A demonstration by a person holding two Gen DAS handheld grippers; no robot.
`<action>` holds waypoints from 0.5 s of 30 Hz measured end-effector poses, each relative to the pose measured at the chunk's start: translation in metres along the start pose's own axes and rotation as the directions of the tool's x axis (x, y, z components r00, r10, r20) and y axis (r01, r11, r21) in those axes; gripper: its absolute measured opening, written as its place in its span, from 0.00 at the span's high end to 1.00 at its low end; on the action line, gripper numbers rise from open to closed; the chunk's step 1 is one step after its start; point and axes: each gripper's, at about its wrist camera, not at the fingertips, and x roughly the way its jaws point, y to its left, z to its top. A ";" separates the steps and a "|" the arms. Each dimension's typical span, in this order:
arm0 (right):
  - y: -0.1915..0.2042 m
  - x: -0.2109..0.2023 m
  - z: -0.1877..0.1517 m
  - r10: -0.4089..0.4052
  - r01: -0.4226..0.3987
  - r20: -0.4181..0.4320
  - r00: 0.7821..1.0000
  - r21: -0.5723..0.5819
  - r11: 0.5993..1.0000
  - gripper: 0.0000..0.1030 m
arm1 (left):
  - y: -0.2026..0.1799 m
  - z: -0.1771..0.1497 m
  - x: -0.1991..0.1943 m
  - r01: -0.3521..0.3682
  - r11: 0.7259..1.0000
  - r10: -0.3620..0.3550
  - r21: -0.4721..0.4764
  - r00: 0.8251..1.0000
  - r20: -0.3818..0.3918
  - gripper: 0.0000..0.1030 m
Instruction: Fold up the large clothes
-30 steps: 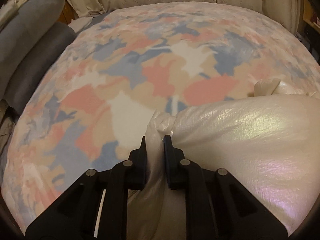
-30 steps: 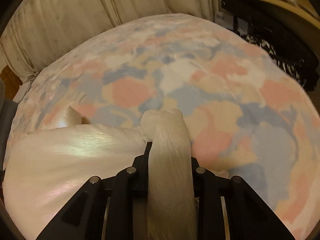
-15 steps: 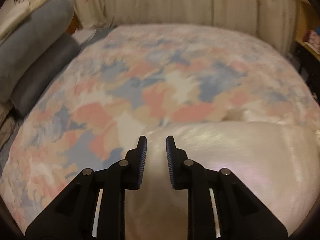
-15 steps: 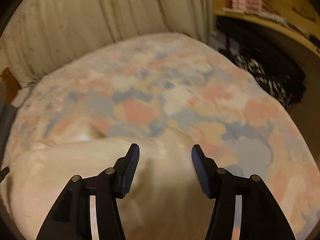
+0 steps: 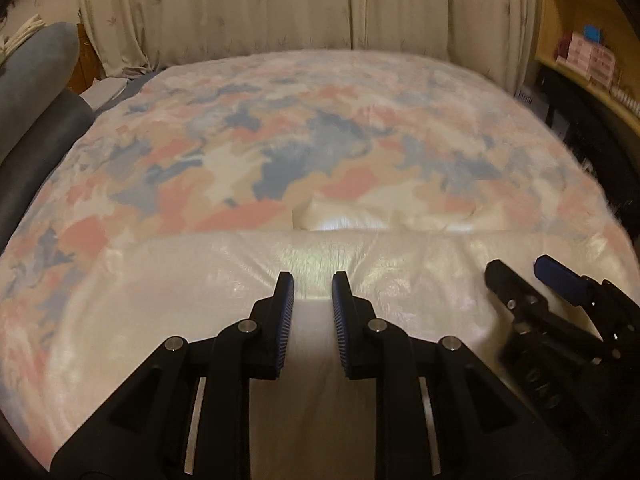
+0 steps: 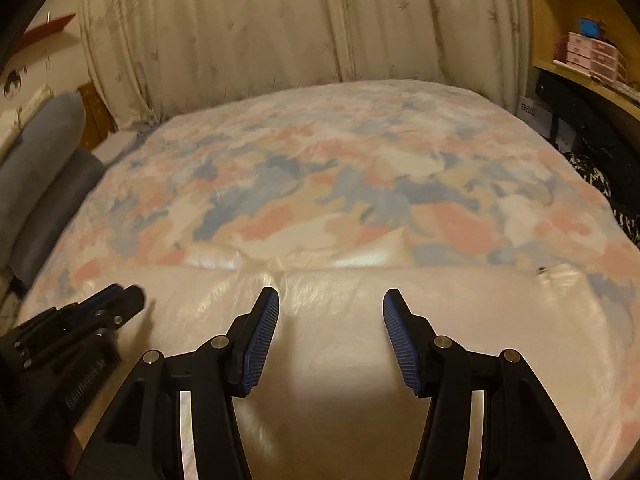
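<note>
A shiny cream-white garment [image 5: 224, 280] lies folded on the bed, its far edge straight across; it also shows in the right wrist view [image 6: 460, 312]. My left gripper [image 5: 313, 280] hangs above it, slightly open and empty. My right gripper [image 6: 330, 300] is wide open and empty above the same cloth. The right gripper shows at the right in the left wrist view [image 5: 524, 276]; the left gripper shows at the left in the right wrist view [image 6: 116, 300]. Two small flaps of the garment [image 6: 372, 256] stick out beyond the folded edge.
The bed has a pink, blue and beige patterned cover [image 5: 280, 152]. Grey cushions [image 5: 36, 92] lie at the left. Cream curtains [image 6: 280, 32] hang behind the bed. A wooden shelf with pink boxes [image 6: 588, 56] and dark items [image 6: 600, 148] stand at the right.
Both grippers let go of the bunched garment corners, opened, and pulled back and up. The garment now lies flat on the bed.
</note>
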 end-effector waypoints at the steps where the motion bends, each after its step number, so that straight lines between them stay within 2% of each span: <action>1: 0.001 0.009 -0.005 -0.005 0.005 -0.016 1.000 0.000 1.000 0.47 | -0.002 -0.005 0.008 0.008 1.000 -0.008 -0.007 1.000 -0.009 0.83; 6: -0.007 0.047 -0.019 0.005 -0.004 -0.039 0.999 0.023 1.000 0.45 | 0.001 -0.017 0.031 0.039 0.998 -0.040 -0.040 0.999 -0.019 0.83; 15: -0.011 0.077 -0.033 0.004 -0.003 -0.009 1.000 0.021 1.000 0.41 | 0.001 -0.033 0.053 0.019 0.999 -0.018 -0.026 0.999 0.027 0.83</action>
